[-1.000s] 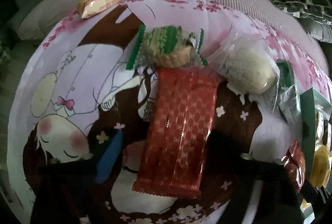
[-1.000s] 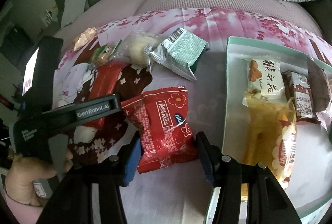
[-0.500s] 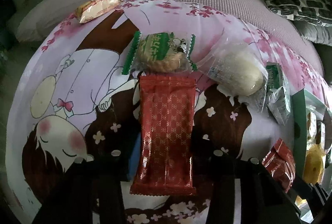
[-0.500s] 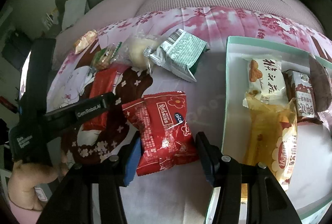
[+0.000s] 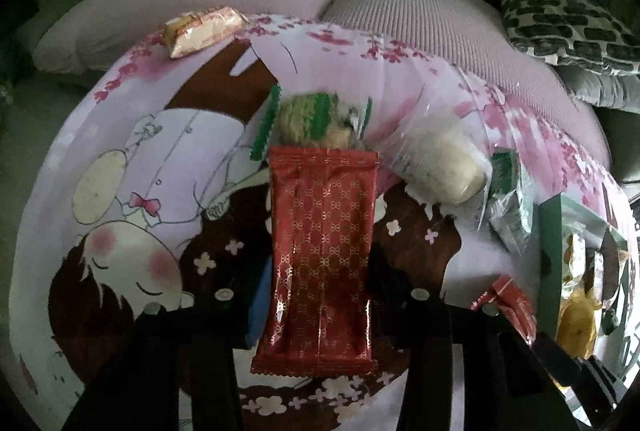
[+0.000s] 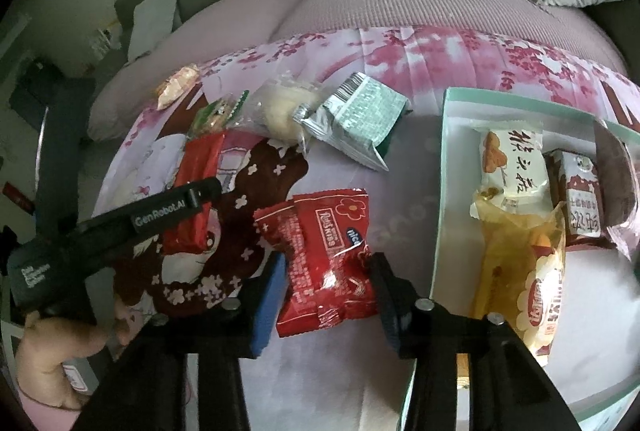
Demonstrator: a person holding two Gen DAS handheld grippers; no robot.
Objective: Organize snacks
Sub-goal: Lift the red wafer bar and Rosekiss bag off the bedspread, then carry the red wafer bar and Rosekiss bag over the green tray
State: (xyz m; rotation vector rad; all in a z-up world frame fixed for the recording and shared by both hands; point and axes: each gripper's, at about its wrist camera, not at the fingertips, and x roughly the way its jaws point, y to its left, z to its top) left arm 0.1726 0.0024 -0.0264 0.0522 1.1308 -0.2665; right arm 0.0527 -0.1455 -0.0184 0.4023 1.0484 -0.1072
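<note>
My left gripper (image 5: 320, 295) pinching long glossy red wrapper (image 5: 322, 255), lifted near middle of cartoon-print cloth (image 5: 120, 167). Right gripper (image 6: 330, 287) clamped on crinkly red foil pouch (image 6: 320, 251), left of mint tray (image 6: 440, 191).

Both hand-held grippers point steeply down: the left hand-held gripper (image 5: 320, 295) and the right hand-held gripper (image 6: 328, 283) each clamped.
</note>
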